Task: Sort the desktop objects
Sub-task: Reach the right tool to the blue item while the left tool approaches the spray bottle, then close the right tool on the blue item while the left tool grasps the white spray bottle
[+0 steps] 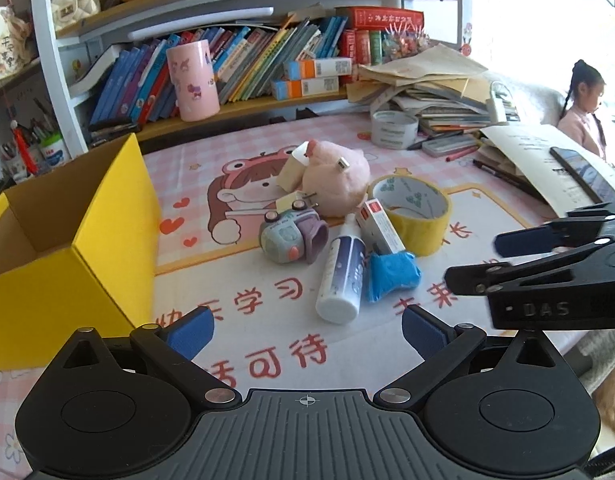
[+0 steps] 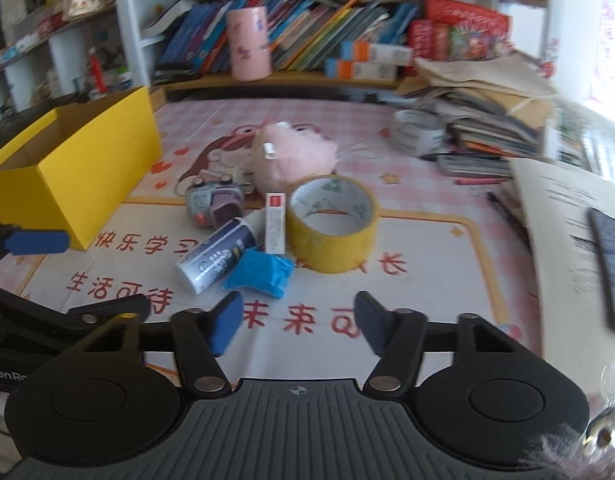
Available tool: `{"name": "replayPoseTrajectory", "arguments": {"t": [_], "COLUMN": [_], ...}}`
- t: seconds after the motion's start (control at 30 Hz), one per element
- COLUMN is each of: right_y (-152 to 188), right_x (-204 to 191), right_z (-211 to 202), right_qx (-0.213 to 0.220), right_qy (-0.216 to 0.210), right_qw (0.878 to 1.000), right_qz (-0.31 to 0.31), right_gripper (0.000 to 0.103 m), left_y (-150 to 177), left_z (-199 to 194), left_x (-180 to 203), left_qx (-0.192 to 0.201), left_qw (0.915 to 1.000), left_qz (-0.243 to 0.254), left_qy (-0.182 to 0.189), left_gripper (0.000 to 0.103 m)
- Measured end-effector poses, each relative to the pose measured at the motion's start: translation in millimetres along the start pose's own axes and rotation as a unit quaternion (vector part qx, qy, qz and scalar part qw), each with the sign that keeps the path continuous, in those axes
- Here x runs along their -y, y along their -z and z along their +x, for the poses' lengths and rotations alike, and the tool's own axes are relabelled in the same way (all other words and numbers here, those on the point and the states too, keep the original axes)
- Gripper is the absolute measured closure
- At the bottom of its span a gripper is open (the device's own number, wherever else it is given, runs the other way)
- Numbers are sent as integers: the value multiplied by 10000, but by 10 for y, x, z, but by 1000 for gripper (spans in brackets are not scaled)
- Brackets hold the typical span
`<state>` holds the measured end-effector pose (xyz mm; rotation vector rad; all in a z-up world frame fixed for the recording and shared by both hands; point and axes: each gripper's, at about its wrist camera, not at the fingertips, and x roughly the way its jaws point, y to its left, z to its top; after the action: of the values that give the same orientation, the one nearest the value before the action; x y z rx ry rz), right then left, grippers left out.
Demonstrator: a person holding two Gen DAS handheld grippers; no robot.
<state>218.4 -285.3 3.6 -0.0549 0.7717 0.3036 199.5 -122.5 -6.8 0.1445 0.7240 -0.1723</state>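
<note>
Left tool (image 1: 307,332) spread wide, empty, bottom centre of its view; right tool (image 2: 298,326) likewise wide apart, holding nothing. Clutter pile mid-frame on tabletop (image 1: 487,216): yellow tape roll (image 1: 411,212), white bottle (image 1: 341,276), blue wad (image 1: 391,274), pink plush (image 1: 333,178). Yellow box (image 1: 87,256) sits left. Only left view shows a girl (image 1: 583,108) upper right and "DAS" on the other tool. Right view shows "GenRo" lower left, phone (image 2: 611,260) right edge.

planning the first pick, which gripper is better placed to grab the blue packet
Right, probably. The blue packet lies just ahead of the open right gripper, slightly left of centre. In the left wrist view it sits farther ahead of the open left gripper, beside the white bottle.
</note>
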Motion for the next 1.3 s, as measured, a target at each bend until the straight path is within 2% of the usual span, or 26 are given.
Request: {"name": "replayPoseTrajectory", "arguments": {"t": [0.23, 0.37, 0.47, 0.5, 0.53, 0.67, 0.83, 0.93, 0.97, 1.03, 1.17, 1.2, 1.3], "right_y": [-172, -233, -238, -236, -237, -263, -274, -260, -261, -258, -240, -236, -236], "right_x": [57, 52, 42, 53, 55, 134, 373, 519, 554, 606, 646, 656, 676], "right_z": [409, 633, 785, 822, 827, 794, 605, 479, 442, 389, 337, 330, 339], "right_qx": [-342, -518, -646, -664, -624, -628, -527, -494, -455, -393, -310, -306, -351], "right_qy": [-581, -755, -871, -922, -963, -1152, -1023, -906, -855, -784, -666, -656, -676], "right_qw": [9976, 9955, 9938, 9932, 9929, 9904, 9918, 9934, 9941, 9949, 9954, 9954, 9950], "right_qz": [-169, -234, -252, -257, -320, -430, -548, -496, -497, -505, -614, -632, -646], "right_gripper": [51, 51, 51, 54, 60, 64, 65, 65, 65, 65, 65, 65, 66], "left_y": [-62, -89, -109, -115, -124, -159, -226, -263, -276, -299, -325, -325, -297], "left_z": [82, 106, 145, 164, 187, 300, 560, 745, 802, 899, 999, 1020, 1043], "left_x": [31, 56, 68, 71, 72, 128, 193, 207, 209, 214, 243, 253, 262], "left_qx": [-180, -256, -349, -379, -406, -494, -606, -690, -728, -786, -820, -831, -748], "left_qw": [9994, 9988, 9983, 9983, 9983, 9983, 9978, 9971, 9968, 9962, 9961, 9960, 9964], "left_qz": [20, 30, 12, -24, -61, -87, -204, -277, -300, -349, -335, -332, -385], "left_qy": [-305, -417, -463, -448, -418, -288, -161, -127, -125, -92, -22, 11, 67], "left_gripper": [2, 2, 7, 7, 8, 9, 10, 21, 28, 32, 46, 52, 60]}}
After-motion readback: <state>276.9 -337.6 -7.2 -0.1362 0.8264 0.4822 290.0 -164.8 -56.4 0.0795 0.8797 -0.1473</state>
